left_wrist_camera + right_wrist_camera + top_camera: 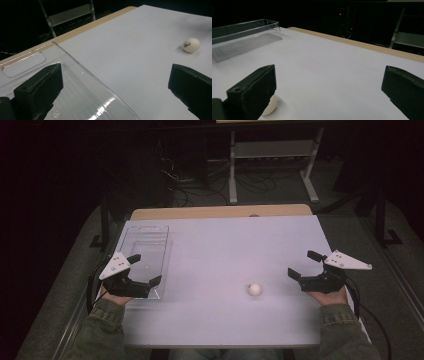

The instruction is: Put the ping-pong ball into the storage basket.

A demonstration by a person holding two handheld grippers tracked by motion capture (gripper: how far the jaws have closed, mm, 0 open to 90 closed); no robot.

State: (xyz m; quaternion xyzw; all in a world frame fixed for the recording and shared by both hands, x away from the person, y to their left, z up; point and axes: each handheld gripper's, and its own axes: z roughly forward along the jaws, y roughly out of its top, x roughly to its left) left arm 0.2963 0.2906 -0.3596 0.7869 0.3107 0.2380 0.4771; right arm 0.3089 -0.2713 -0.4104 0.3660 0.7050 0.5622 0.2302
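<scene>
My left tool (pixel 145 270) hangs over the near end of the tray (pixel 150 236), jaws spread wide, nothing between them. In the left gripper view one jaw sits above the clear tray (pixel 82 82), the other over bare surface (pixel 130 50). The tray is clear plastic, long side running away from me, at the left edge of the white surface (pixel 225 250).

My right tool (pixel 303 264) is at the right side, jaws also wide apart and empty, pointing left across the surface.

The ball (pixel 255 289) is white and small, and lies on the surface between my two tools, nearer the right one and well apart from the tray. In the left gripper view the ball (pixel 191 45) shows dark print on its side. In the right gripper view the ball (pixel 270 107) sits low, partly hidden behind one jaw; whether it touches that jaw I cannot tell. The tray (pixel 244 37) shows far off there.

Neither tool touches the ball in the high view.
</scene>
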